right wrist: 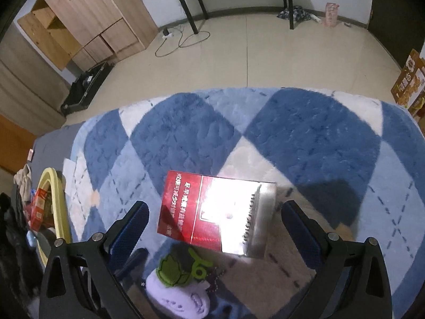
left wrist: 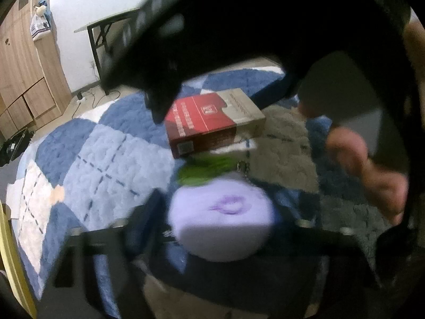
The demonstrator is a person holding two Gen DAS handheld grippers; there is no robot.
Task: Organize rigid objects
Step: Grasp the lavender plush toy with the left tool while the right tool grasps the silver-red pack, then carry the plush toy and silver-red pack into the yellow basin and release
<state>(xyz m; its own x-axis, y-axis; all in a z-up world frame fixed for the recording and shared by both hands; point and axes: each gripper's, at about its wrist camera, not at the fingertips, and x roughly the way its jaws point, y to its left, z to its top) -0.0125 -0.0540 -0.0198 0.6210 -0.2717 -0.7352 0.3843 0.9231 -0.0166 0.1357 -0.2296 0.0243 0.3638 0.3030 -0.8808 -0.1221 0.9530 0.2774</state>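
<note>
Both tools busy — left tool (left wrist: 220, 228) clamps lavender plush (left wrist: 221, 212), right tool (right wrist: 215, 228) gapes around red carton (right wrist: 212, 210).

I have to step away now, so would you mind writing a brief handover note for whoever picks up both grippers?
Left gripper: closed around the lilac eggplant-shaped toy; the view is blurred, so check the grip.
Right gripper: open and empty, hovering over the red and silver box, fingers on either side, not touching.
Things: the box lies flat on the blue and white rug, with the toy just in front of it. A yellow-rimmed bin holding other items sits at the rug's left edge.
Done: nothing visibly put away.
Left: probably grasp the box, then put both away; destination not evident.
</note>
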